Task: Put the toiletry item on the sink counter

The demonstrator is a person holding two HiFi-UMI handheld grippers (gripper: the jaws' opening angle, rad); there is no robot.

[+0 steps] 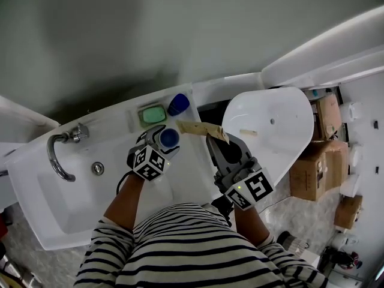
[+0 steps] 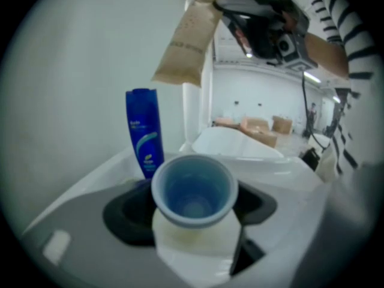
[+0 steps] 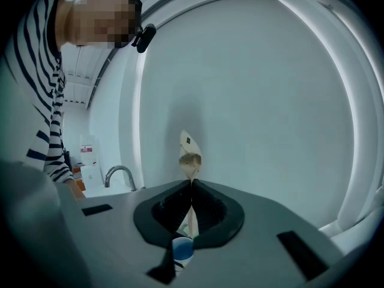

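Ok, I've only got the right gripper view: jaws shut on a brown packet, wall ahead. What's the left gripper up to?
Observer: The left gripper has its jaws set wide around a blue-lined cup and grips it by the sides.
Operator: Anything standing behind that cup?
Observer: A blue bottle stands upright just behind it.
Operator: And next to the bottle?
Observer: A green soap bar lies left of the bottle in the head view.
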